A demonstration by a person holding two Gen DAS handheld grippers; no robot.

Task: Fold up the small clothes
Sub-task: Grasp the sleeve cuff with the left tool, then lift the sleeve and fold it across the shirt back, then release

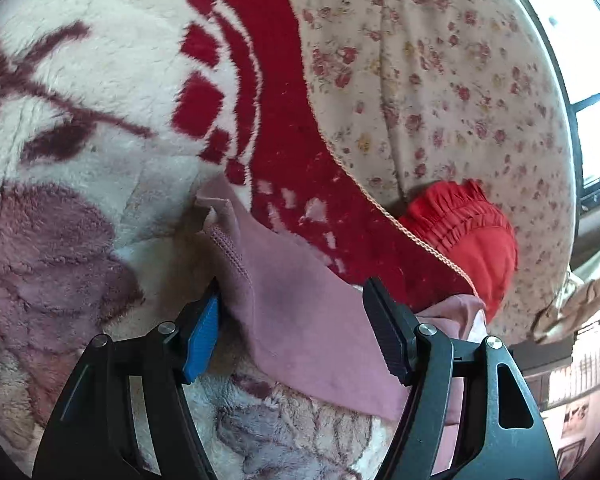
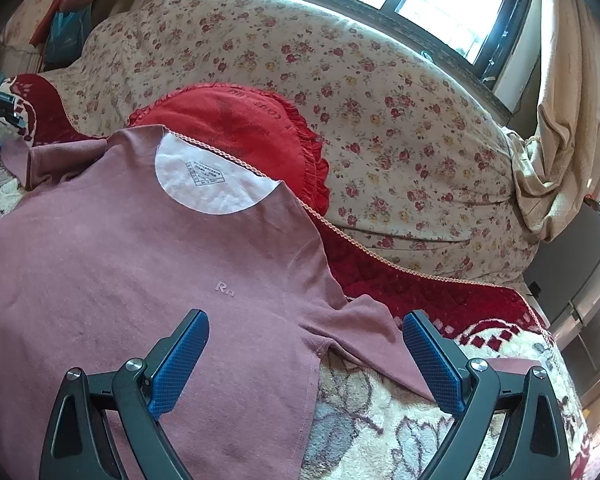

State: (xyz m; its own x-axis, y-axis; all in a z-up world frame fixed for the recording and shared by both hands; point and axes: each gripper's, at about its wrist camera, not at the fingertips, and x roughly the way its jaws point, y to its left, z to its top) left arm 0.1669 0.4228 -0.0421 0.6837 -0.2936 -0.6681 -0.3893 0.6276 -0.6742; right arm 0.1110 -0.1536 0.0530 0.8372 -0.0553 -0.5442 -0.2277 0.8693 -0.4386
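Pink shirt (image 2: 140, 272) lies flat for folding; left gripper (image 1: 292, 320) and right gripper (image 2: 306, 356) both spread, straddling its sleeves, pinching nothing.

The dusty-pink cotton T-shirt (image 2: 140, 264) ran off the left and bottom edges of the right wrist view, so its hem never showed. Its collar covered the front of the red ruffled garment (image 2: 240, 124), whose dark lettering was too smeared to read. The print on the white neck label (image 2: 204, 178) was too small to make out. In the left wrist view, the pink sleeve (image 1: 300, 320) passed behind the black finger (image 1: 388, 340), hiding its far end.
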